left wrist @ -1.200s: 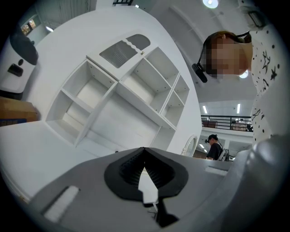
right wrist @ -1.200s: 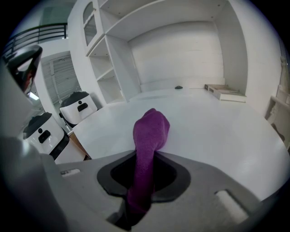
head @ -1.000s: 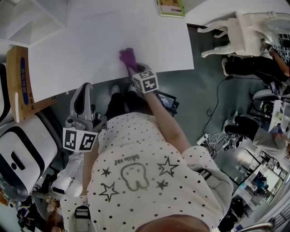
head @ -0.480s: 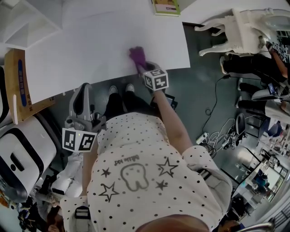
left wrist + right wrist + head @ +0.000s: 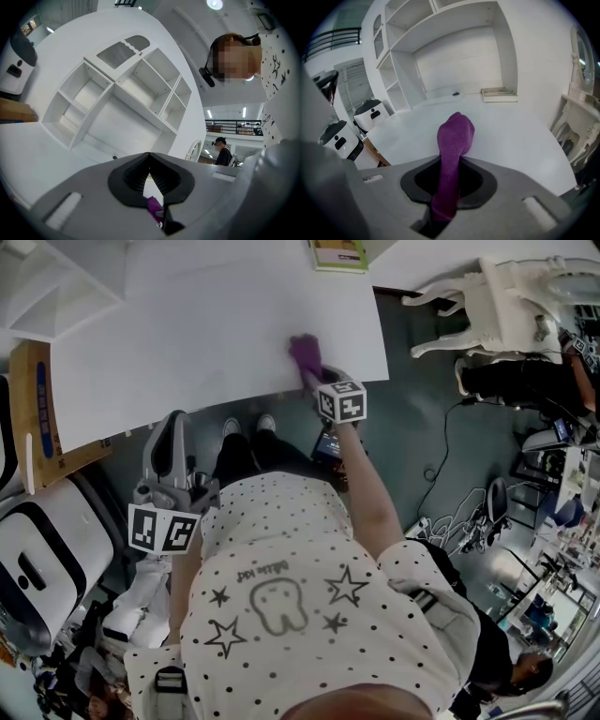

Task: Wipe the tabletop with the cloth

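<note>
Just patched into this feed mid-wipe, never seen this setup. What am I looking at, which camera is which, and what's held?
No robot here: a person holds a two-jaw gripper in each hand. The wide picture comes from a camera on the person's head, looking steeply down at the white tabletop. The other two come from cameras riding on the grippers, looking along their jaws. The right gripper is shut on the purple cloth, whose bunched end rests on the tabletop near its front edge. The left gripper is held low beside the table, jaw tips together; a small purple bit shows behind them, and I cannot tell what it is. A thin book lies at the far edge. The marker cubes belong to the grippers.
</note>
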{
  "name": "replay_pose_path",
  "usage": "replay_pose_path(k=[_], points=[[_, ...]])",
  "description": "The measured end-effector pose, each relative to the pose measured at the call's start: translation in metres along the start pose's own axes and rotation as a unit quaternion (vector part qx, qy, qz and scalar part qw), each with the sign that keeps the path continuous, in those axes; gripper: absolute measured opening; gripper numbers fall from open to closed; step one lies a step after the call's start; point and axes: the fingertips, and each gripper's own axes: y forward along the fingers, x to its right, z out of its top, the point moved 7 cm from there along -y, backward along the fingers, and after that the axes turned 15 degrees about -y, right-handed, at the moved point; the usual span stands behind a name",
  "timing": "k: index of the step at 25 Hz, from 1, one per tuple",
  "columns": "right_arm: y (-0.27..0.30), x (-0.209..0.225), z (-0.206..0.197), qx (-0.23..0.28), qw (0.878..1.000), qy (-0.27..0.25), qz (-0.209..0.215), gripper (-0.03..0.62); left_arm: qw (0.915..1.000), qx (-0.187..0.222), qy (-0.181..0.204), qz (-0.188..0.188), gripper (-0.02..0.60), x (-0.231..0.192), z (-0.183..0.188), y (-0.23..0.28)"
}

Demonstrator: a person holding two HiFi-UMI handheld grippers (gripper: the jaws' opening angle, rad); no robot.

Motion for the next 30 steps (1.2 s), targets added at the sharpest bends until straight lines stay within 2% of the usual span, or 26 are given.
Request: replay_pose_path(k=[10, 18, 30], points=[[-0.026, 0.063, -0.025, -0.012, 0.999, 0.007, -0.030, 0.071, 1.0000, 0.005, 0.001, 0.000, -0.005, 0.009, -0.013, 0.008], [-0.052, 0.122, -0.045, -0.030, 0.997, 0.019, -0.071, 0.072, 1.0000, 0.004, 0.004, 0.000, -0.005, 0.016, -0.020, 0.016], [-0.078, 0.184, -0.070, -0.056, 0.988, 0.046, -0.133, 0.072, 0.9999, 0.009, 0.005, 0.005, -0.005, 0.014, -0.020, 0.019]])
